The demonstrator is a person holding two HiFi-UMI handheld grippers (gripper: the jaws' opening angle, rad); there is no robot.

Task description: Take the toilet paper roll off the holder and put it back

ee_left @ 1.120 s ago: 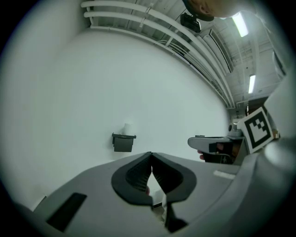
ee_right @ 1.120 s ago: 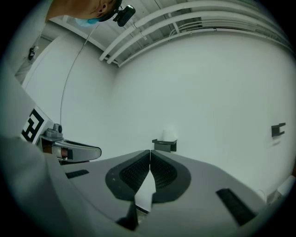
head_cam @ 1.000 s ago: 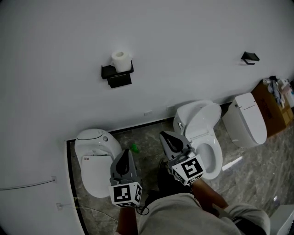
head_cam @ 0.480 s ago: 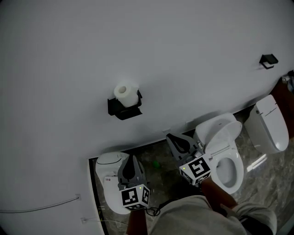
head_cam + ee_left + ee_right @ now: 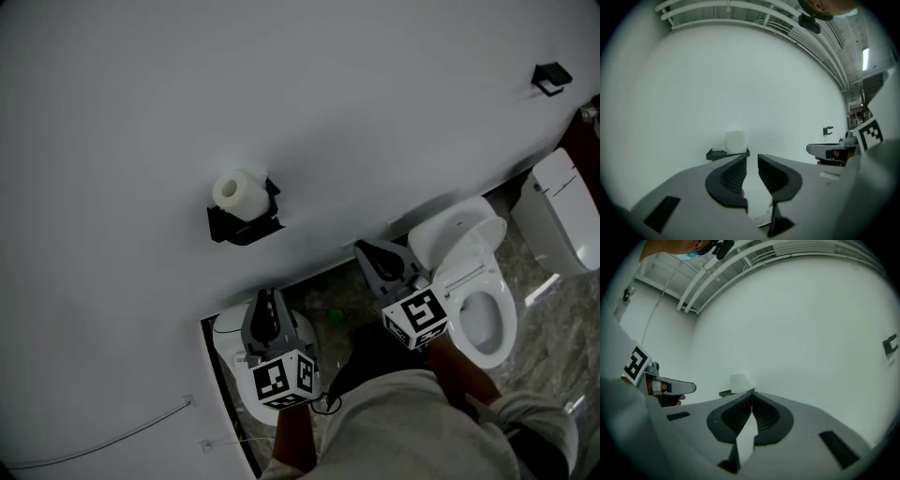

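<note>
A white toilet paper roll point(image 5: 237, 193) stands upright on a black wall holder point(image 5: 246, 227). In the left gripper view the roll point(image 5: 736, 140) and holder point(image 5: 723, 153) lie straight ahead, beyond the jaws and well apart from them. My left gripper point(image 5: 265, 302) point(image 5: 752, 158) is below the holder; its jaws have just been opening and stand a narrow gap apart with nothing between them. My right gripper point(image 5: 369, 250) point(image 5: 751, 393) is to the right, tips together, holding nothing. The roll point(image 5: 738, 380) shows just left of its tips.
A small white toilet point(image 5: 228, 330) sits under the left gripper. An open-lidded toilet point(image 5: 476, 272) and another closed one point(image 5: 561, 217) stand to the right. A second black holder point(image 5: 550, 77) hangs far right. A cable point(image 5: 122, 433) runs along the wall at the lower left.
Both grippers have moved toward the wall and closer to the holder. The roll now sits lower in the head view and nearer the left gripper.
</note>
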